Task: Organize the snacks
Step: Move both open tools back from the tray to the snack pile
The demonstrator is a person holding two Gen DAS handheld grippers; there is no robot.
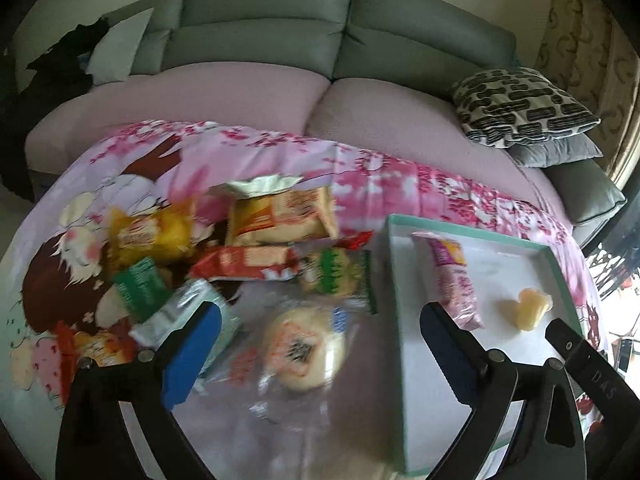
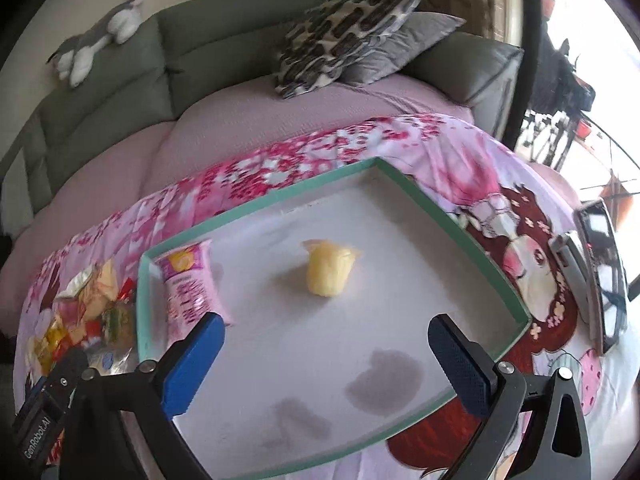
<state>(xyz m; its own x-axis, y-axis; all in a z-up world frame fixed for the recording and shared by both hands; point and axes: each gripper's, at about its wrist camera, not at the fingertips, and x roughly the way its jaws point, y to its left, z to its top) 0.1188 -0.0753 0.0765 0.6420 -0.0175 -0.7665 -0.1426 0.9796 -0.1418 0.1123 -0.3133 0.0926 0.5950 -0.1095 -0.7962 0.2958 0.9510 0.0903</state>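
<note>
Looking through both wrist cameras, I see a tabletop covered by a pink cartoon-print cloth (image 1: 360,176), with a grey sofa (image 1: 264,28) behind it.

Left gripper (image 1: 320,348): the fingers stand wide apart with nothing between the pads. Below them, in a clear wrapper, lies a round white bun (image 1: 304,350); the picture is blurred here, and I see no contact with it.

Right gripper (image 2: 326,364): the fingers are likewise spread wide and hold nothing. They hang over the white floor of the teal-rimmed tray (image 2: 264,200).

Contents of the tray:
- A pink snack packet (image 2: 188,284) lies along the tray's left wall, just beside the right gripper's left finger in that view.
- A yellow jelly cup (image 2: 326,270) lies on its side near the tray's middle, well apart from the packet.
- Two grey stains (image 2: 384,380) mark the tray floor nearer the camera.

The snack pile (image 1: 240,252) remains on the cloth to the left of the tray. It includes a yellow packet (image 1: 150,232), an orange-and-cream packet (image 1: 280,216), a red packet (image 1: 248,262), a green-and-white packet (image 1: 336,276) and a silver-green one (image 1: 188,312).

A patterned cushion (image 2: 348,28) rests on the sofa seat.
</note>
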